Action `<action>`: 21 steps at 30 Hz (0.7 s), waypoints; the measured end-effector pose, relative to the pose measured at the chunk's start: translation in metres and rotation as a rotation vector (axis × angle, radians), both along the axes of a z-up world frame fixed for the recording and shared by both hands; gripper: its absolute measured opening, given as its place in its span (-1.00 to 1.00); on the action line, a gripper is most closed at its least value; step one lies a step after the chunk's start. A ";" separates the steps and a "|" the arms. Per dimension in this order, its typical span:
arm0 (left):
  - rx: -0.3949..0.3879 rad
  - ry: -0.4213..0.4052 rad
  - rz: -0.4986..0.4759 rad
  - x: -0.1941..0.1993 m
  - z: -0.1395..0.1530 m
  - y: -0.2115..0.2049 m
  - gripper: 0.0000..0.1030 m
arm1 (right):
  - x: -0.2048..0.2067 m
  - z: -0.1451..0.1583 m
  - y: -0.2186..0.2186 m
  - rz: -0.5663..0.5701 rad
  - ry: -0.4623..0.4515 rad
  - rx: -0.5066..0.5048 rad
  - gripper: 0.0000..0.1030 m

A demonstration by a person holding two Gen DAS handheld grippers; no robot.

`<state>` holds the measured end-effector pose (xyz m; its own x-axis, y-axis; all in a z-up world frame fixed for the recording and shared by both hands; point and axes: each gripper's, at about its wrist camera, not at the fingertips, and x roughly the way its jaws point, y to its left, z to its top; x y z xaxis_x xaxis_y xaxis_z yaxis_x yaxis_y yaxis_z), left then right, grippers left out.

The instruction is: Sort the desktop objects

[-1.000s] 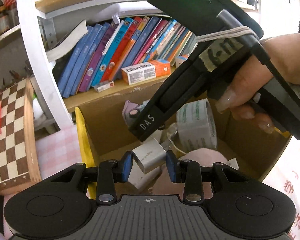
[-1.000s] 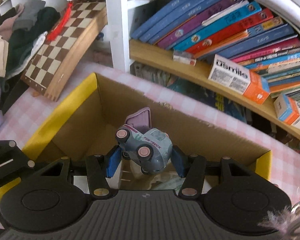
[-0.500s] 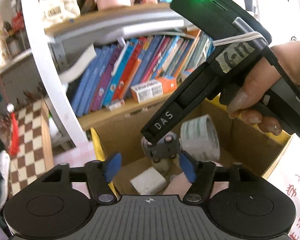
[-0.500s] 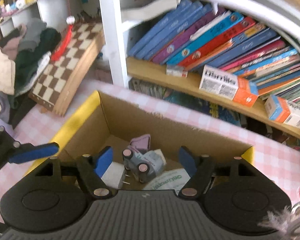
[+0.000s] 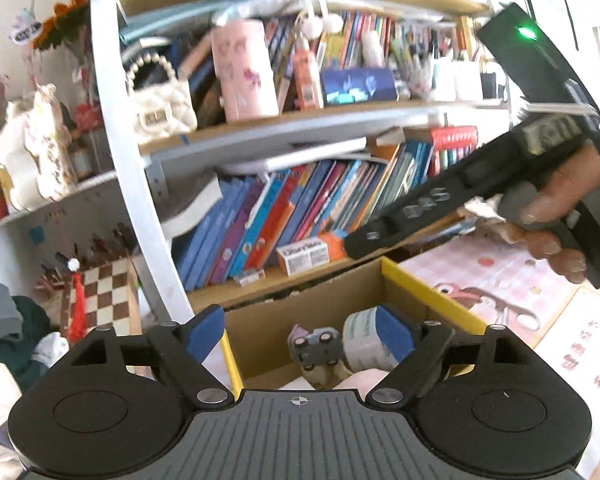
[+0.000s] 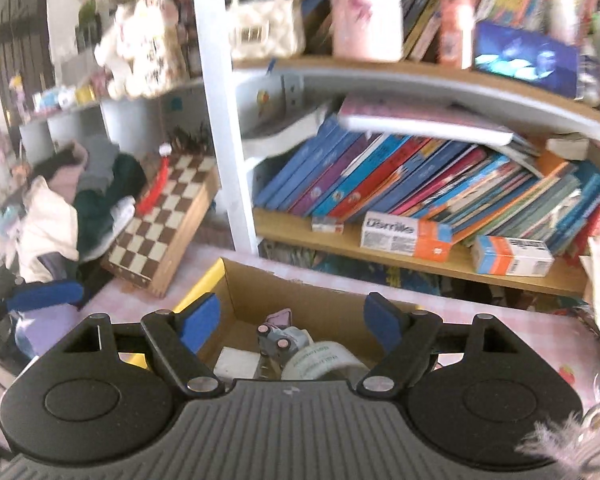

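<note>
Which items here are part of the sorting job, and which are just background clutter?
Job:
cardboard box
toy truck
tape roll
left gripper and right gripper, both open

Background:
books
chessboard
white handbag

Matt brown cardboard box [image 6: 324,304]

We see the grey toy truck [image 6: 278,338] overturned beside the tape roll [image 6: 320,364] inside the cardboard box [image 6: 324,312].

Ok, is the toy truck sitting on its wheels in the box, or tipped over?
Tipped. The toy truck lies in the cardboard box beside the tape roll, its wheels facing sideways and up toward both cameras rather than down.
</note>
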<state>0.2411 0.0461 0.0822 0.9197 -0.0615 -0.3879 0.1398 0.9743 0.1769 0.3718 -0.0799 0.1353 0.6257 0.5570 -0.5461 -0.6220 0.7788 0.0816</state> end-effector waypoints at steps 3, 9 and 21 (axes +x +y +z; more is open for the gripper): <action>-0.011 -0.015 0.009 -0.020 0.009 0.000 0.70 | -0.024 0.008 -0.025 -0.031 -0.031 0.019 0.55; -0.034 -0.002 0.048 -0.056 0.016 0.001 0.72 | -0.073 0.008 -0.071 -0.090 -0.080 -0.017 0.64; -0.121 0.143 0.175 -0.109 -0.023 -0.010 0.81 | -0.165 -0.039 -0.106 -0.077 -0.057 -0.154 0.75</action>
<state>0.1317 0.0362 0.0592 0.8569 0.0396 -0.5140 -0.0176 0.9987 0.0477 0.2070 -0.1859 0.0962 0.6956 0.4182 -0.5842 -0.5600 0.8250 -0.0761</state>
